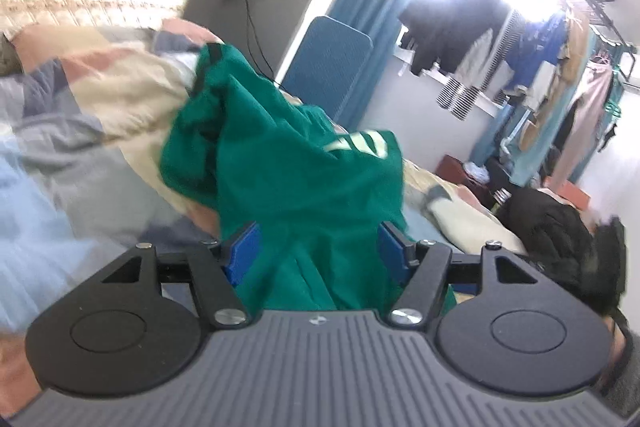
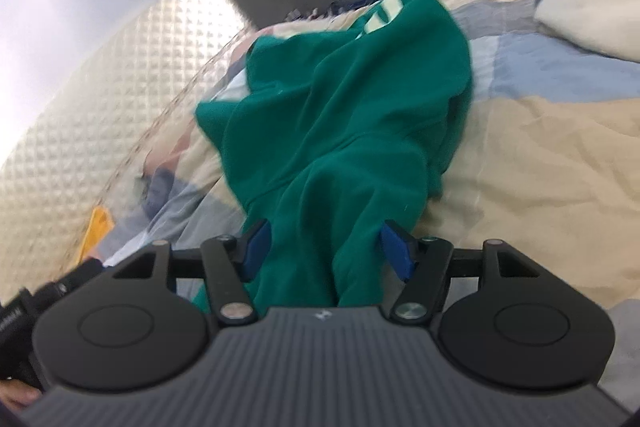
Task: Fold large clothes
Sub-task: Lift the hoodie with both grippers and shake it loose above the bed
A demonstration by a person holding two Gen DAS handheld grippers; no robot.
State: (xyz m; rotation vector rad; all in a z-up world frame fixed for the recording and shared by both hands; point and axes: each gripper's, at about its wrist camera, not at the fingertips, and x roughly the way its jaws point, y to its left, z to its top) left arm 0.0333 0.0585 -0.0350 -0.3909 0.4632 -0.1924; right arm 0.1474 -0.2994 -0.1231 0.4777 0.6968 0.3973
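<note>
A green garment [image 1: 288, 163] lay bunched on the bed [image 1: 80, 155], over a patchwork quilt of beige, grey, blue and pink. It was crumpled rather than spread flat, so no clear hem or collar line could be made out. Its long axis ran away from both tools, from the near edge of the bed toward the padded headboard [image 2: 80, 99] and the far side. A pale printed mark [image 1: 360, 145] showed on the cloth near its far end.

In the left wrist view the left tool [image 1: 318, 253] stood with its jaws wide. The near end of the garment ran down between the two blue pads [image 1: 244, 253], and cloth lay against both pads, but the pads did not pinch it. The fabric widened beyond the tool and rose into a heap, with a dark strip [image 1: 206, 67] at its far tip.

In the right wrist view the right tool [image 2: 324, 253] was also wide open. A narrow fold of the same garment [image 2: 340, 131] passed between its blue pads [image 2: 396, 251] and under the tool body. The left pad touched the cloth; a small gap showed at the right pad. From there the garment fanned out toward the far corner of the bed.

Both views were blurred. Clothes hung on a rack [image 1: 560, 59] well beyond the bed.
</note>
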